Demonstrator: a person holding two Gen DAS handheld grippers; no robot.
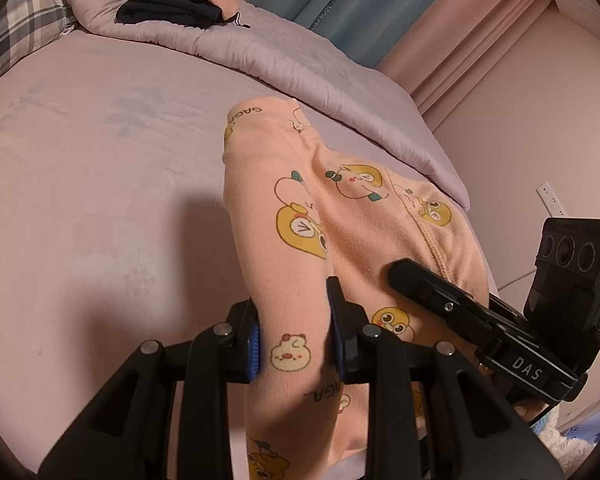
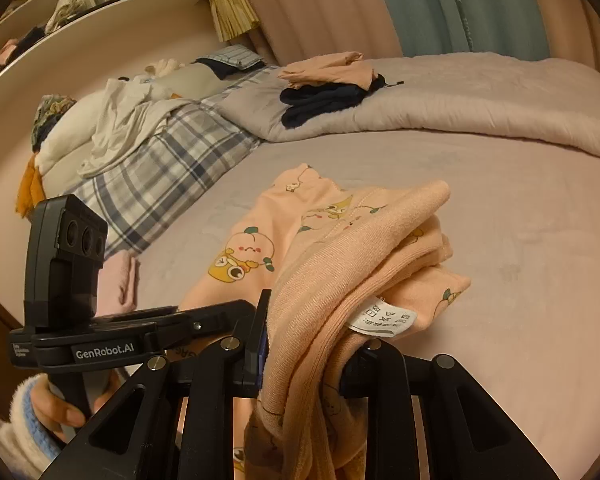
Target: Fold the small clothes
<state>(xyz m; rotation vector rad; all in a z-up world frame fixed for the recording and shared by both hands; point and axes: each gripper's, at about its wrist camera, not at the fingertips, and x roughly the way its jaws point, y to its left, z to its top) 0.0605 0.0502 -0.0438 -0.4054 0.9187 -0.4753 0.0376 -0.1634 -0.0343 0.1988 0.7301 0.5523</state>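
Observation:
Small peach pyjama trousers (image 1: pixel 300 208) with cartoon prints lie stretched over the pink bed sheet (image 1: pixel 100 184). My left gripper (image 1: pixel 294 344) is shut on one trouser leg near its lower end. The other gripper's body (image 1: pixel 480 312) reaches in from the right over the cloth. In the right wrist view the same trousers (image 2: pixel 340 264) are bunched at the ribbed waistband, with a white care label (image 2: pixel 380 320) showing. My right gripper (image 2: pixel 304 356) is shut on that waistband and holds it above the sheet. The left gripper's body (image 2: pixel 80 320) stands at the left.
A folded quilt (image 1: pixel 260 52) runs along the far side with a stack of folded dark and peach clothes (image 2: pixel 324 84) on it. A plaid blanket (image 2: pixel 160 168) and piled laundry (image 2: pixel 112 124) lie by the headboard. Curtains (image 2: pixel 440 4) hang behind the bed.

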